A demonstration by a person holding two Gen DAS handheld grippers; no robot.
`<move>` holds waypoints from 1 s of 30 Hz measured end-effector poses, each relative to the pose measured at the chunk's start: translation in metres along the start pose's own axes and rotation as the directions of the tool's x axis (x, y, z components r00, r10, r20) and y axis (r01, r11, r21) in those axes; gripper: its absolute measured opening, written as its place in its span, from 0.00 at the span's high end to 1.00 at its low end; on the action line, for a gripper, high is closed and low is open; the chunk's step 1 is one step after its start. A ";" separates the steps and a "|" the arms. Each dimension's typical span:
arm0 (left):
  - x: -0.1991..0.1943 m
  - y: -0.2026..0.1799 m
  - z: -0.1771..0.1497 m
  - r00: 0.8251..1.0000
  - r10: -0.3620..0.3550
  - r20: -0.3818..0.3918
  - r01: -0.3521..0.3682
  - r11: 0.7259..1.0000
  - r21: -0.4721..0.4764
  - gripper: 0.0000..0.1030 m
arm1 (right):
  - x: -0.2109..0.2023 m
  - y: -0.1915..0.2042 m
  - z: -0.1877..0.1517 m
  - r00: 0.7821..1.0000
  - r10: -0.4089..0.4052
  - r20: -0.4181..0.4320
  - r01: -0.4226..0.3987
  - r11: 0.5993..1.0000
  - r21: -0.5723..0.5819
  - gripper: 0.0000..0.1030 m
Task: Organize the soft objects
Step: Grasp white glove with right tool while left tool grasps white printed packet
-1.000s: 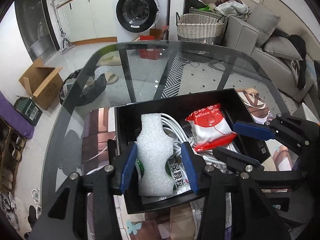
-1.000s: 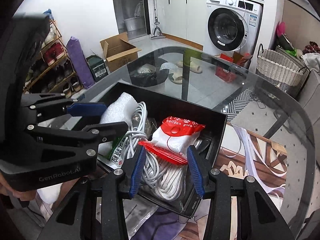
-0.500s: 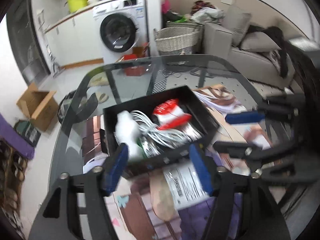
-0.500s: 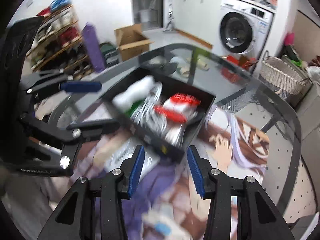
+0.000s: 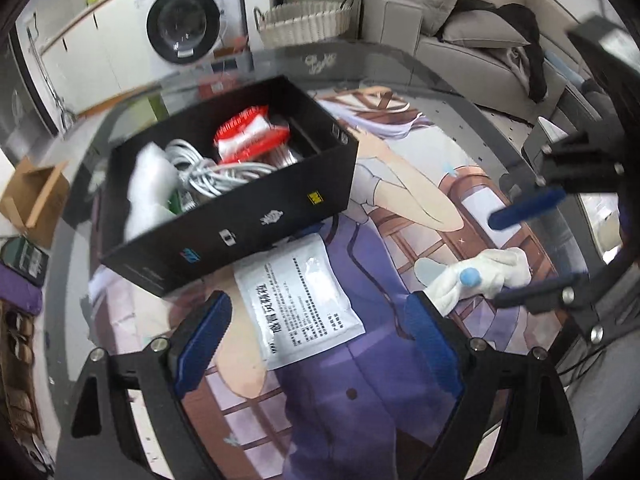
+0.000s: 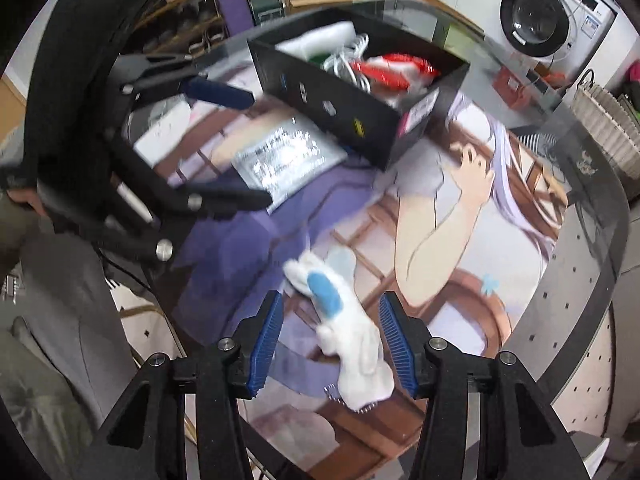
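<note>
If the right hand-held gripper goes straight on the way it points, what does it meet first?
Probably the white sock: it lies between the open fingers of the right hand-held gripper, on the printed mat. How far below it lies is unclear.

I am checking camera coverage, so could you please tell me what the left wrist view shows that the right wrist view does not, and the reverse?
Only the left wrist view shows the grey sofa with its cushions, and the printed text on the white packet readably.

Only the right wrist view shows the shoe rack, the person's grey clothing, and the white sock lying between the open right claw's fingers.

Both show the black box holding cable and a red-and-white pack, the packet, the sock, the printed mat, the washing machine and the wicker basket.
</note>
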State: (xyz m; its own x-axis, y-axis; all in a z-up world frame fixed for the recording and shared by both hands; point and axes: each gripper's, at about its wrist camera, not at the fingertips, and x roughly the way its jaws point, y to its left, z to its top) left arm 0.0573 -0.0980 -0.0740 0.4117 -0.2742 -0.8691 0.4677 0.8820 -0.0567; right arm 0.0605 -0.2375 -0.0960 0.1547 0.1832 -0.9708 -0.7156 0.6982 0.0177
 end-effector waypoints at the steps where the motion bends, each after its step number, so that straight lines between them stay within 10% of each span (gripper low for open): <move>1: 0.003 0.001 0.000 1.000 -0.005 -0.009 0.005 1.000 -0.010 0.13 | 0.002 -0.001 -0.004 1.000 -0.006 -0.018 0.006 1.000 -0.001 0.50; 18: 0.041 -0.006 -0.007 0.993 0.066 -0.096 -0.067 0.998 -0.009 0.14 | 0.038 0.006 -0.017 0.992 -0.055 -0.113 0.048 0.997 -0.066 0.54; 30: 0.032 0.024 -0.026 0.996 0.025 -0.082 -0.028 0.999 -0.028 0.47 | 0.049 0.016 0.031 0.996 -0.086 -0.004 0.086 0.996 -0.033 0.68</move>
State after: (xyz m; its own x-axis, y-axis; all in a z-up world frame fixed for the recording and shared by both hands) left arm 0.0618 -0.0754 -0.1157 0.3577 -0.2194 -0.9077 0.4338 0.8998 -0.0466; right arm 0.0773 -0.1961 -0.1360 0.2128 0.1198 -0.9697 -0.7220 0.6880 -0.0735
